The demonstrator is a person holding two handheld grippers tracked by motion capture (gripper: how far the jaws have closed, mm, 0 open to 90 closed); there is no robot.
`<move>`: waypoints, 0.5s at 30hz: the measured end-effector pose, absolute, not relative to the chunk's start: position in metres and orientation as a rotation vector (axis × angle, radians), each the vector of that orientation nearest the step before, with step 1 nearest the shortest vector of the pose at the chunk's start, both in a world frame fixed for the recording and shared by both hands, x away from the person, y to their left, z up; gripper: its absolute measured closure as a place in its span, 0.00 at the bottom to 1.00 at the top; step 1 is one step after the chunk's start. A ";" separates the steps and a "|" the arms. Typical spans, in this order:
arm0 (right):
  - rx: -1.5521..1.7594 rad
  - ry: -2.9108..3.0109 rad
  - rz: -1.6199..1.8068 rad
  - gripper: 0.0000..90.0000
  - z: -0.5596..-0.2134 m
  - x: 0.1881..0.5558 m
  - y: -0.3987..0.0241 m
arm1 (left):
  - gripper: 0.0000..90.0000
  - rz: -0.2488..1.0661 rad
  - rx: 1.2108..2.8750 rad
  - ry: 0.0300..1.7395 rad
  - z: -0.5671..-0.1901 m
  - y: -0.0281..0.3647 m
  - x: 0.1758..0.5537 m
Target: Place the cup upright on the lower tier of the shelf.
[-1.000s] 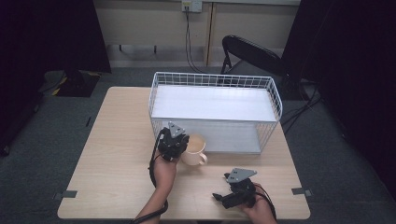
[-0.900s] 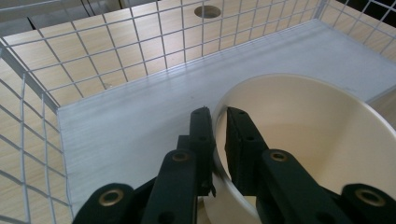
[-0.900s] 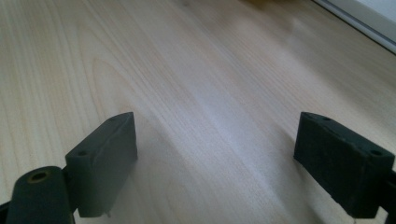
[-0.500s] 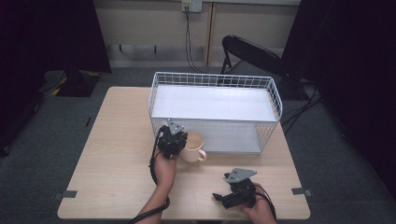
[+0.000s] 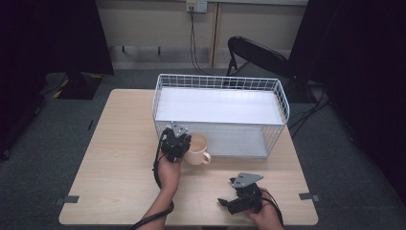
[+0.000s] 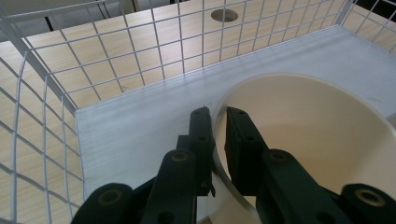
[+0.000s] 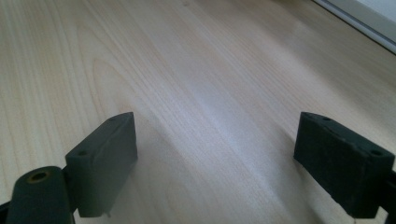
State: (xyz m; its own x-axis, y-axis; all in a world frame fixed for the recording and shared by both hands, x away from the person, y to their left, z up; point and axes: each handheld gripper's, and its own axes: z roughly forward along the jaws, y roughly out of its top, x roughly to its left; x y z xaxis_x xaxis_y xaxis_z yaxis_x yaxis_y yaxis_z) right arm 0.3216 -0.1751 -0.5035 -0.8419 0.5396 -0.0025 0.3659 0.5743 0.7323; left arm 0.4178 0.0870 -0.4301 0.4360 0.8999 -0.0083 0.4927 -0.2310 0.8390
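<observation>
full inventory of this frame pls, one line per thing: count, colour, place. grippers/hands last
mug: 1, cream, on the table at the basket's near left corner, handle toward the near right
wire basket: 1, white, far half of the table, pale flat floor inside
table: 1, light wood, centre of the room
folding chair: 1, black, behind the table at the right
wall socket: 1, white, on the far wall, cables hanging down from it
tape marks: 2, grey, one off each near corner of the table
left gripper: 1, black, jaws clamped on the mug's rim, one inside, one outside
right gripper: 1, black, jaws open, low over the table's near right
hands: 2, one on each gripper
</observation>
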 end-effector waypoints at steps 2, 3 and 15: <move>0.754 2.581 1.123 0.14 -0.504 0.322 -0.175 | 0.90 0.636 1.879 1.181 -0.430 0.087 0.418; 0.754 2.581 1.123 0.14 -0.504 0.322 -0.175 | 0.90 0.637 1.879 1.182 -0.430 0.087 0.418; 0.755 2.581 1.123 0.14 -0.503 0.322 -0.175 | 0.77 0.626 1.871 1.156 -0.428 0.091 0.417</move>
